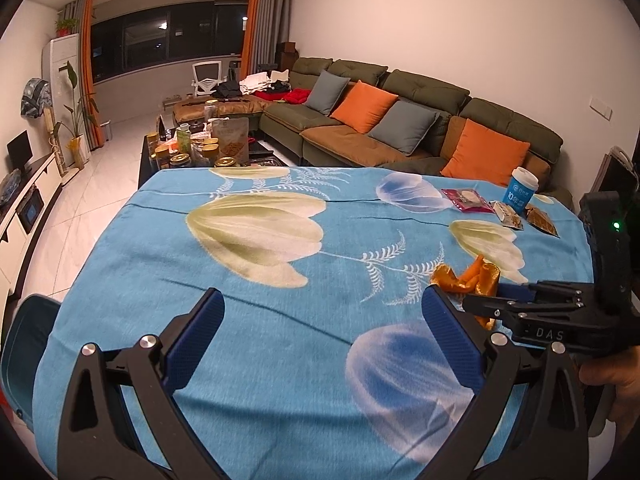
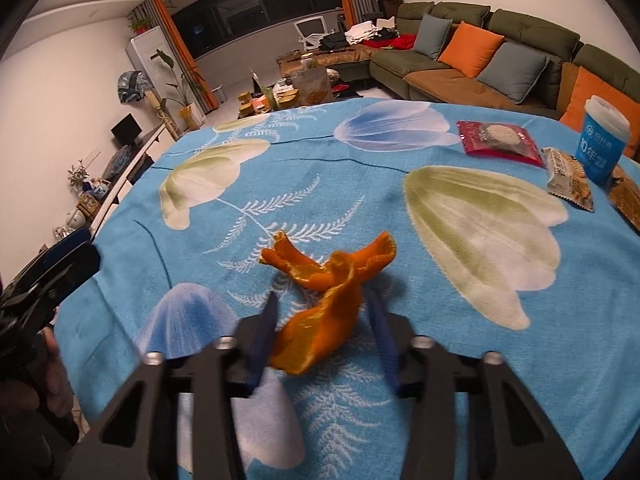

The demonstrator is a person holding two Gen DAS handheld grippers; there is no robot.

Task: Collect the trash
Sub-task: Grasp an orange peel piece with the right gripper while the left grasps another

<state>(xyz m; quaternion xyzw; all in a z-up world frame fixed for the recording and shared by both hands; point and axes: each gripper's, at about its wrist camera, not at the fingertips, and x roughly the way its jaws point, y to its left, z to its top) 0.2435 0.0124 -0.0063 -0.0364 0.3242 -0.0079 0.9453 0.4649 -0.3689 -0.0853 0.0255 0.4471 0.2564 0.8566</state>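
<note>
Right tool [image 2: 322,336] straddles orange peel [image 2: 320,300], pads seemingly not pressing; left tool [image 1: 320,344] apart; wrappers [image 2: 496,138] beyond.

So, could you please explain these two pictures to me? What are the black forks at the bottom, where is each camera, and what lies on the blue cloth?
No robot here: a person holds a two-finger grabbing tool in each hand. Each tool carries a wide-angle camera looking along its fingers, so the black forks are the tool's own fingers.

One picture comes from the left gripper: it is wide open and empty. The other comes from the right gripper, whose blue pads stand on either side of an orange peel. One pad still seems to be clear of it, so it is not firmly gripped yet.

On the flowered tablecloth also lie a red wrapper, a snack packet, a brown packet and a blue paper cup, which stands upright.
</note>
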